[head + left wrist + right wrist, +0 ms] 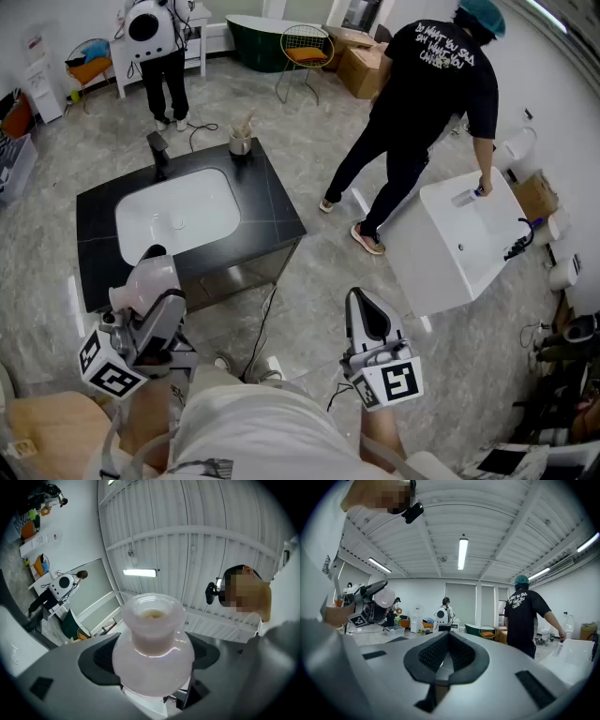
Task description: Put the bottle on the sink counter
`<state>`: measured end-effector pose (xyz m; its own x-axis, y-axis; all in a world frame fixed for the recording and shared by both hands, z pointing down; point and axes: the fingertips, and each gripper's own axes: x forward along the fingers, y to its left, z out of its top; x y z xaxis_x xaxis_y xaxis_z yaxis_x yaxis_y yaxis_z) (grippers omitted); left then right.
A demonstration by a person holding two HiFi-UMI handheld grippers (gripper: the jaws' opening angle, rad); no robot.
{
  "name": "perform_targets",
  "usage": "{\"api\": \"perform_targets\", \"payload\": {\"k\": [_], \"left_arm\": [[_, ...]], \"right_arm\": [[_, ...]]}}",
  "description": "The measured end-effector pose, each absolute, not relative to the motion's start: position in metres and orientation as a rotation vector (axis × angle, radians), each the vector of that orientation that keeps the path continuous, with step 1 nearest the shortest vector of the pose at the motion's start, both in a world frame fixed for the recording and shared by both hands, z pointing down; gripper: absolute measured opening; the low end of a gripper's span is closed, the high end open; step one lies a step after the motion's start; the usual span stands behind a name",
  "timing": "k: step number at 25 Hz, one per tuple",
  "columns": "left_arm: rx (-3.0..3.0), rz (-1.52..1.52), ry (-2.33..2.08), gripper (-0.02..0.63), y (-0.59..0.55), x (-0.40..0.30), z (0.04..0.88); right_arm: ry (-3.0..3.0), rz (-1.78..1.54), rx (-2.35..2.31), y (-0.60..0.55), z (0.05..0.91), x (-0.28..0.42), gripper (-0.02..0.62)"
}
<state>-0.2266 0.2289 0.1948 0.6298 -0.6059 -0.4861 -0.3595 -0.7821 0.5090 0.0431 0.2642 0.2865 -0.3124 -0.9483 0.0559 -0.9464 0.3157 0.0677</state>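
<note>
Left gripper [152,660], at the lower left of the head view, has its 2 jaws spread wide and clamped on the round belly of a pale pink bottle [153,639], whose neck tilts upward. Right gripper [447,651], at the lower right, has its jaws pressed together with nothing between them. A black sink counter [272,211] with a white basin [178,214] stands ahead on the grey floor [319,150]. The bottle is held in the air by the counter's nearest edge, not resting on it. To the right, a person in a black shirt [427,80] leans over a separate white sink [450,248]. A black tap [157,150] and a small cup [241,143] stand along the counter's far edge.
</note>
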Motion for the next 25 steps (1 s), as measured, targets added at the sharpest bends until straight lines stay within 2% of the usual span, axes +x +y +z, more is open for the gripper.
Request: {"api": "perform_targets", "payload": {"k": [8,15,25], "left_arm": [[2.476,-0.939,-0.790,0.405,0.227,-0.225,0.198],[2.453,-0.945,-0.819,0.405,0.248,-0.188,0.206],[2.460,-0.910,-0.786,0.405,0.222,-0.160,0.214]], "right_arm": [[-2.494,-0.008,1.795,0.265,0.291,0.049,0.011],[-2.545,0.060,1.775,0.289,0.307,0.091,0.011],[-2.508,0.108,1.781,0.267,0.323,0.109,0.011]]}}
